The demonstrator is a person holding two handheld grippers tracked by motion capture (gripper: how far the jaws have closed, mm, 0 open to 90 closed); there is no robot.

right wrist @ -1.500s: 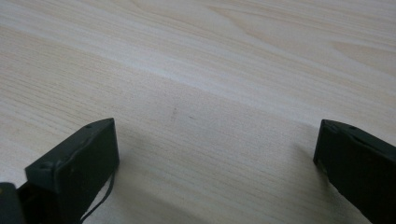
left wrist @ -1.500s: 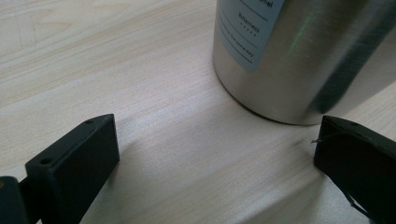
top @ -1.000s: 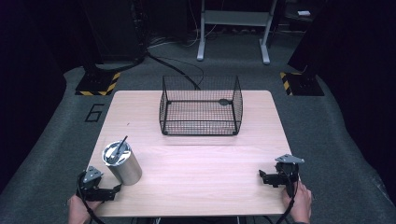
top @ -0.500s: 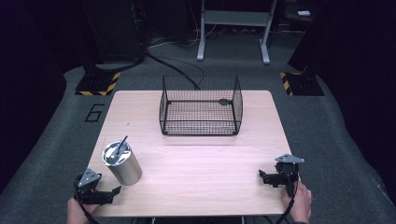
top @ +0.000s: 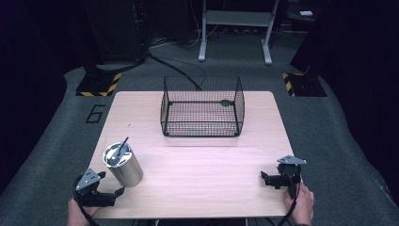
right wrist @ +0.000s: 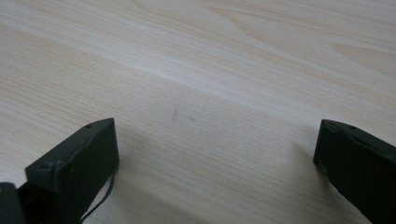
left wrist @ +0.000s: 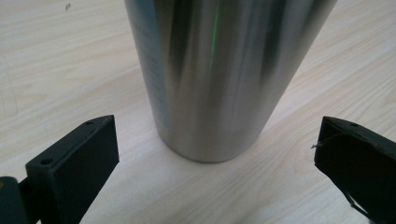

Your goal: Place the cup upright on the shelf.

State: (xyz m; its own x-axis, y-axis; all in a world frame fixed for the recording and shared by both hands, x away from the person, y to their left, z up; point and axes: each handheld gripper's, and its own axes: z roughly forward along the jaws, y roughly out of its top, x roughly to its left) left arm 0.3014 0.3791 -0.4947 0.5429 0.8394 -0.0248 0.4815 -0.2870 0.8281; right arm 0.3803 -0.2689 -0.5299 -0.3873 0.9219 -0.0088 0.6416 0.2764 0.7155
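steel cup [top: 124, 165]: brushed metal, tapering slightly to a narrower base, upright on the wooden table [top: 202, 183] near its front left corner. open top, with a thin dark utensil [top: 120, 148] leaning out of it toward the back. in the left gripper view the cup wall [left wrist: 219, 74] is smooth with soft vertical reflections, base flat on the wood.

left gripper [top: 115, 193]: jaws spread wide, just in front of the cup, base of the cup between and beyond the tips, no contact visible. right gripper [top: 264, 178]: jaws spread wide over bare wood at the front right, holding nothing.

wire basket [top: 202, 107] at the back centre, well apart from the cup.

against a second ago: left gripper has drawn back toward the front edge and lower left; cup, basket, right gripper unchanged.
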